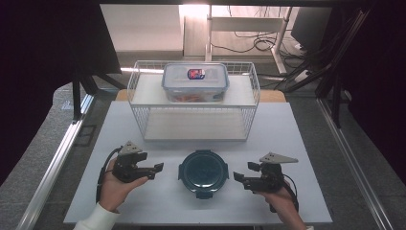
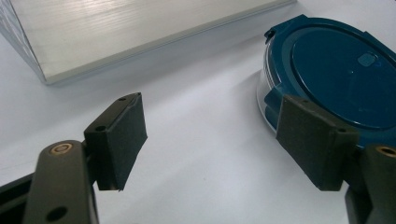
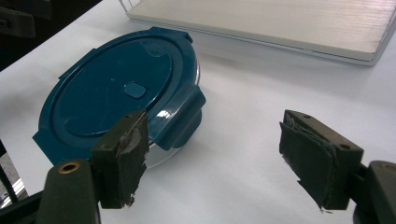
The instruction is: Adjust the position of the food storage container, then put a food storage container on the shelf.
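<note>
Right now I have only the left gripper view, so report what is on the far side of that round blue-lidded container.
Observer: The right gripper is there, pointing at the round container from the side opposite the left gripper.
Operator: Give me the state of its fingers.
Observer: Its fingers stand open with nothing between them.
Operator: Now tell me what is above that pale board.
Observer: The board is the lower shelf of a white wire rack. On the upper shelf sits a clear rectangular container with its lid on.
</note>
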{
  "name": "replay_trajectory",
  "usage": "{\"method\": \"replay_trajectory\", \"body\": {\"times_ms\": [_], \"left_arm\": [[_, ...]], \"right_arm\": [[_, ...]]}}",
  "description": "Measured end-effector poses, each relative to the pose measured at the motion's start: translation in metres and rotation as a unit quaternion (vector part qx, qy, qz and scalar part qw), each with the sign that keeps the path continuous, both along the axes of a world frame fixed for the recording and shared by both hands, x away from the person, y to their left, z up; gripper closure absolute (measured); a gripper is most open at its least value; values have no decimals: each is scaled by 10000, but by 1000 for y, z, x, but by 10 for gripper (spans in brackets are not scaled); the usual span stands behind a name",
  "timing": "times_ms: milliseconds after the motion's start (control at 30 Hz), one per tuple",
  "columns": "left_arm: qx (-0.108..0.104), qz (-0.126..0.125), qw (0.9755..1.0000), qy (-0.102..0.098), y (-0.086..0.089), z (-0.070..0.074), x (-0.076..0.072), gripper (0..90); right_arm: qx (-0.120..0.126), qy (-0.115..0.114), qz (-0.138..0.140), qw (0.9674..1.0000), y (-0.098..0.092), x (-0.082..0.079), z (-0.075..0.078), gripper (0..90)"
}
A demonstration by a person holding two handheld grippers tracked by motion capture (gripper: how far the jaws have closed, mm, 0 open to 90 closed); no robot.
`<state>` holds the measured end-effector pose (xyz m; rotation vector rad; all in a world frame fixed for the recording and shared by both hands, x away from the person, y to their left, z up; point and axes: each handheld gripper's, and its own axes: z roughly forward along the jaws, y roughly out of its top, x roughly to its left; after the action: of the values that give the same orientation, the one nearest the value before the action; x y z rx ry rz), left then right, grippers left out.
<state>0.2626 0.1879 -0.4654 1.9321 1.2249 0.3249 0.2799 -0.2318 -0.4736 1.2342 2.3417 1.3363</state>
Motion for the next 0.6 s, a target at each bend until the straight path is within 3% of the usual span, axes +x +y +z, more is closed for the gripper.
{"method": "replay_trajectory", "body": {"times_ms": [200,433,600], "left_arm": [[-129,-70,9999,44,-2,1,-1,214],[-593,-122,9981,118,-2,7,0,227],[-661,-166,9975,186,-6,10,3,224]], "right_arm": [[65,-74,-48,9999,-1,-2,5,236],[71,60,-58,9999,-1,0,7,250],[157,221,-51,9996,3,7,15,254]]}}
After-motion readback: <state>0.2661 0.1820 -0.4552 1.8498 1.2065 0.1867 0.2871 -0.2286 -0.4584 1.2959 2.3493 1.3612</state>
